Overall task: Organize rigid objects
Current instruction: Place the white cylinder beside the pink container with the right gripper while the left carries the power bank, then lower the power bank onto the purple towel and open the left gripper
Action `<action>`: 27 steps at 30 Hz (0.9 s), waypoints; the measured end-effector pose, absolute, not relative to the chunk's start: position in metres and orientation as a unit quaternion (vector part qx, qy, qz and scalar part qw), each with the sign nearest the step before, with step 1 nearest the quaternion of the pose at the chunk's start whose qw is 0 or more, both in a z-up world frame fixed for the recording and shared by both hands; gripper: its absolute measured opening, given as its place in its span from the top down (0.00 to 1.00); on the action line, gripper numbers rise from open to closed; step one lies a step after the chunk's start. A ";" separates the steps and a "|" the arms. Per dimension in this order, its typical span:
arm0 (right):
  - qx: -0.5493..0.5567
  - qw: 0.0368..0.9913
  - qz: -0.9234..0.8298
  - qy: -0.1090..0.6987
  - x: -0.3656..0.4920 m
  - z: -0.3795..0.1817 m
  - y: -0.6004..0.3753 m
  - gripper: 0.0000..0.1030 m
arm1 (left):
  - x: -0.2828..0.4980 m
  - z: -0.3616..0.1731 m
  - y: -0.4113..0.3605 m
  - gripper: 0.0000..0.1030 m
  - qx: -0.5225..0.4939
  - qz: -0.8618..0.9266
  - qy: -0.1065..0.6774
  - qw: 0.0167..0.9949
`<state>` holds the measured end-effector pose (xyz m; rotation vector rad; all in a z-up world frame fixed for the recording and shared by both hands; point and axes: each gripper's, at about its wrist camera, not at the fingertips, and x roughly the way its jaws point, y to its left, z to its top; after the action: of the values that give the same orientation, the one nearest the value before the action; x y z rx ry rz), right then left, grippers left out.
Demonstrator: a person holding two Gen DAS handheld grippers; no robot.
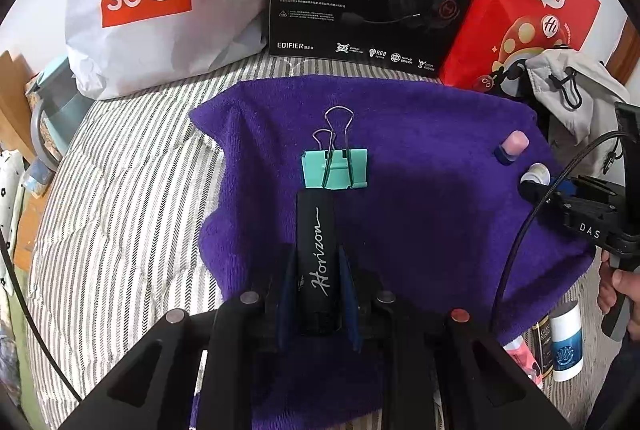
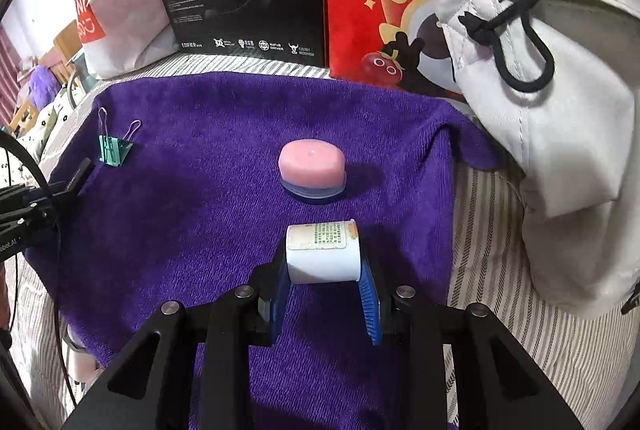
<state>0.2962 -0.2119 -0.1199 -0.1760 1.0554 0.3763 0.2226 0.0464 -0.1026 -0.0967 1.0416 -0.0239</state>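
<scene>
At frame centre, the left gripper (image 1: 318,270) is clamping a stiff, light black rectangular case (image 1: 316,250) lengthwise, while the right gripper (image 2: 325,270) is pinching a small white plastic jar (image 2: 322,254) across its smooth, likely slippery sides.

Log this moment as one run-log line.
left tongs: shut on black tube | right tongs: shut on white container | purple towel: binder clip, pink-capped jar

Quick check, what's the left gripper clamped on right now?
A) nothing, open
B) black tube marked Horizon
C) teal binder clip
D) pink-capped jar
B: in the left wrist view the left gripper has both fingers pressed against the black Horizon tube; the teal binder clip lies free on the purple towel.
</scene>
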 end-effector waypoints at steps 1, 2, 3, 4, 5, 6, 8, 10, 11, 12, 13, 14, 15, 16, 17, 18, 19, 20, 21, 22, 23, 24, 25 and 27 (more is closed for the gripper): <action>-0.085 0.844 0.180 0.498 0.296 -0.120 -0.212 0.69 | 0.224 -0.103 0.046 0.79 -0.045 -0.011 0.498 0.866; -0.088 0.844 0.182 0.496 0.295 -0.121 -0.211 0.68 | 0.225 -0.103 0.046 0.79 -0.044 -0.010 0.498 0.866; -0.097 0.844 0.184 0.494 0.293 -0.121 -0.210 0.68 | 0.226 -0.103 0.045 0.79 -0.042 -0.009 0.499 0.866; -0.099 0.844 0.185 0.493 0.292 -0.121 -0.210 0.68 | 0.227 -0.104 0.045 0.79 -0.040 -0.007 0.499 0.865; -0.100 0.843 0.188 0.494 0.291 -0.121 -0.211 0.66 | 0.228 -0.104 0.045 0.79 -0.040 -0.007 0.500 0.865; -0.101 0.842 0.191 0.495 0.292 -0.122 -0.209 0.65 | 0.229 -0.104 0.045 0.79 -0.040 -0.007 0.500 0.865; -0.096 0.837 0.200 0.501 0.290 -0.122 -0.210 0.54 | 0.230 -0.105 0.044 0.79 -0.038 -0.006 0.503 0.863; -0.099 0.835 0.202 0.502 0.288 -0.122 -0.210 0.49 | 0.233 -0.108 0.042 0.79 -0.031 -0.006 0.507 0.861; -0.104 0.835 0.201 0.502 0.285 -0.122 -0.210 0.49 | 0.234 -0.109 0.041 0.79 -0.027 -0.006 0.509 0.860; -0.107 0.834 0.201 0.502 0.282 -0.122 -0.211 0.49 | 0.235 -0.110 0.040 0.79 -0.024 -0.004 0.510 0.860; -0.108 0.833 0.201 0.504 0.280 -0.122 -0.211 0.49 | 0.236 -0.110 0.039 0.79 -0.020 -0.003 0.511 0.860; -0.109 0.832 0.202 0.506 0.277 -0.121 -0.212 0.49 | 0.236 -0.111 0.038 0.79 -0.016 -0.001 0.512 0.859; -0.109 0.830 0.201 0.508 0.275 -0.120 -0.212 0.49 | 0.236 -0.112 0.037 0.79 -0.012 0.001 0.512 0.859; -0.109 0.830 0.200 0.509 0.272 -0.118 -0.214 0.49 | 0.236 -0.112 0.036 0.79 -0.008 0.003 0.512 0.859; -0.108 0.831 0.198 0.508 0.269 -0.116 -0.216 0.49 | 0.237 -0.112 0.035 0.79 -0.006 0.004 0.512 0.859; -0.105 0.832 0.198 0.507 0.266 -0.114 -0.219 0.49 | 0.237 -0.112 0.034 0.79 -0.003 0.004 0.513 0.858; -0.103 0.832 0.198 0.507 0.263 -0.112 -0.221 0.49 | 0.237 -0.112 0.033 0.79 -0.001 0.004 0.514 0.858; -0.095 0.833 0.202 0.506 0.260 -0.110 -0.224 0.49 | 0.237 -0.112 0.032 0.79 0.000 0.005 0.515 0.857; -0.090 0.834 0.203 0.505 0.257 -0.108 -0.227 0.49 | 0.237 -0.112 0.032 0.79 0.001 0.006 0.516 0.857; -0.084 0.834 0.202 0.506 0.254 -0.105 -0.229 0.49 | 0.237 -0.111 0.031 0.79 0.002 0.007 0.517 0.856; -0.082 0.835 0.199 0.506 0.251 -0.102 -0.231 0.49 | 0.236 -0.111 0.031 0.79 0.003 0.007 0.518 0.855; -0.082 0.836 0.198 0.505 0.248 -0.099 -0.232 0.49 | 0.236 -0.111 0.031 0.79 0.004 0.008 0.518 0.855; -0.081 0.838 0.198 0.501 0.243 -0.095 -0.233 0.49 | 0.235 -0.111 0.030 0.79 0.006 0.008 0.519 0.855; -0.076 0.842 0.199 0.495 0.234 -0.089 -0.236 0.49 | 0.232 -0.111 0.031 0.79 0.003 0.008 0.520 0.854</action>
<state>0.2342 -0.2358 -0.0895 -0.1613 1.0453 0.4208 0.2324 0.0307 -0.1111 0.0054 1.0943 0.0178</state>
